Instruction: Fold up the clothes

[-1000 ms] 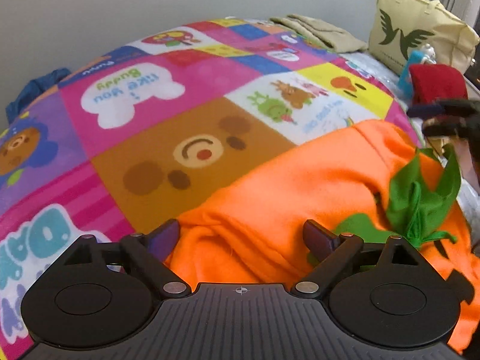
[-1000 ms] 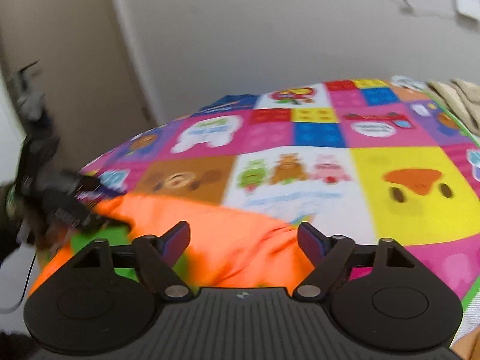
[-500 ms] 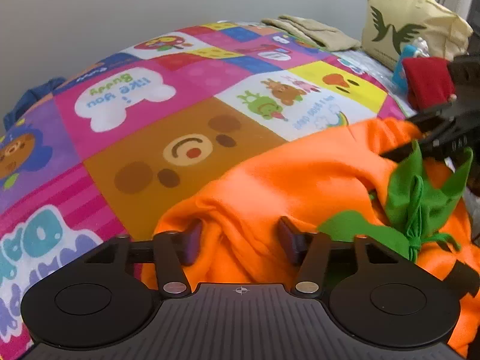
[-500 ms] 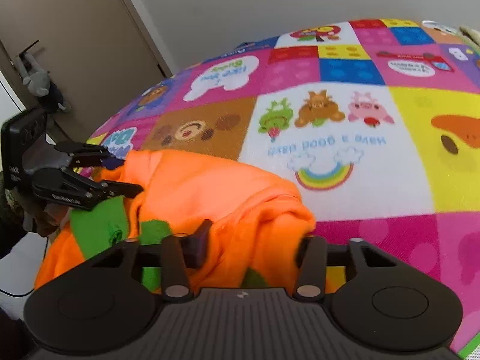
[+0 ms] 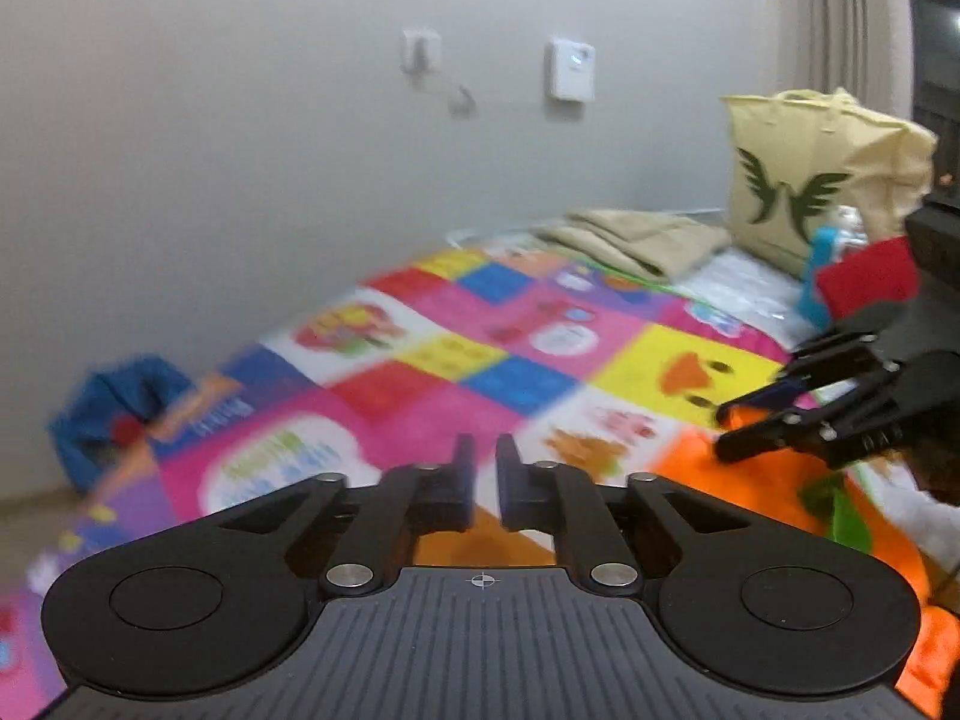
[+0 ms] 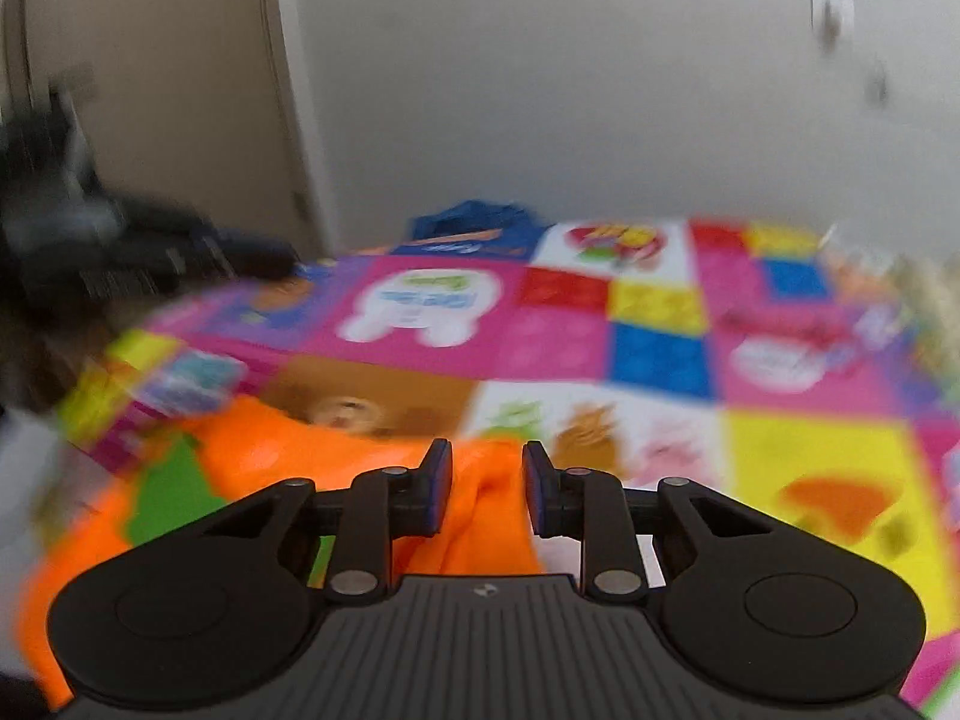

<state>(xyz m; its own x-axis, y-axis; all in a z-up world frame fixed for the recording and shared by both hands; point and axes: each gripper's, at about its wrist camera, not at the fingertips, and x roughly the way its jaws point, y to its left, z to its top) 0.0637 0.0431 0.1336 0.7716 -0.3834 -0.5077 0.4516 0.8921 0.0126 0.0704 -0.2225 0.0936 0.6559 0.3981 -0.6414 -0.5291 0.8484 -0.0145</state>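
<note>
An orange fleece garment (image 5: 750, 480) with green leaf trim (image 5: 840, 510) lies bunched on the colourful play mat (image 5: 420, 414). My left gripper (image 5: 485, 480) has its fingers almost together, and a strip of orange fabric shows just under them. At the right of the left wrist view, my right gripper (image 5: 780, 420) pinches the garment's other edge. In the right wrist view the right gripper (image 6: 487, 492) is shut on a fold of the orange garment (image 6: 288, 456), with a green patch (image 6: 168, 492) to the left. The left gripper (image 6: 180, 258) is a dark blur at far left.
Folded beige clothes (image 5: 636, 240) lie at the mat's far end beside a cream tote bag (image 5: 810, 180) and a red item (image 5: 870, 276). A blue cloth (image 5: 120, 396) sits by the wall on the left. A door (image 6: 150, 90) stands behind the left gripper.
Both grippers have closed on the orange garment and risen. Both views now tilt up toward the wall, with the garment edges lifted off the mat.
</note>
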